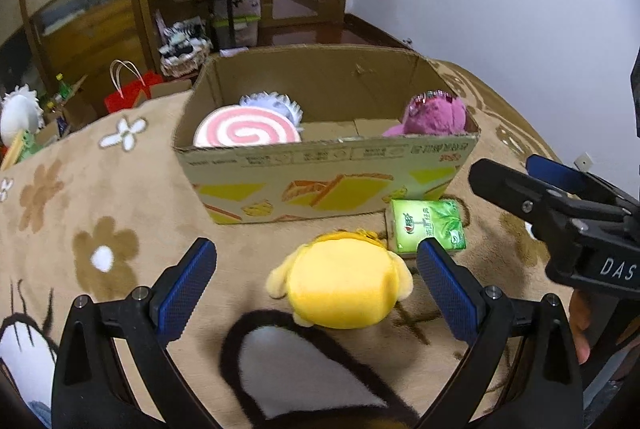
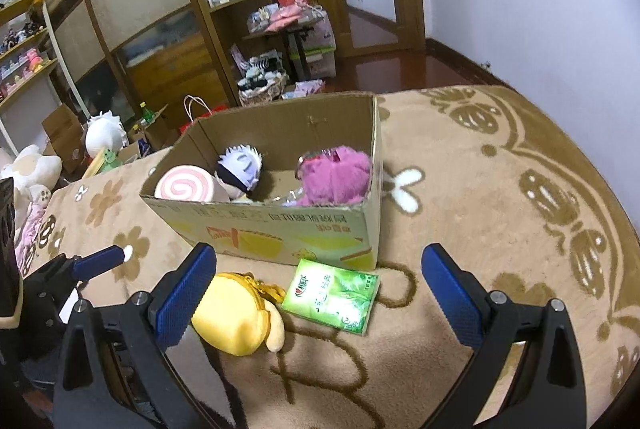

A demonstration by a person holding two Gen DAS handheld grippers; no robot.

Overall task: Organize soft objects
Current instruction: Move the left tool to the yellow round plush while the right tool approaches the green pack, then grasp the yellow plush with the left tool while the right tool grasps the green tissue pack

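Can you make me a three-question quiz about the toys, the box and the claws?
1. Where is the yellow plush?
A. in the box
B. on the blanket before the box
C. on a shelf

2. How many soft toys are in the cardboard box?
A. one
B. three
C. five

3. How is the left claw?
A. open around the yellow plush
C. shut on the green pack
B. out of view

Answers: 1 B, it lies outside the box front. 2 B, swirl, white-haired and pink ones show. 3 A, its blue pads flank the plush, apart.

Box (image 1: 328,165) middle free between swirl cushion (image 1: 246,129) and pink plush (image 1: 434,115).
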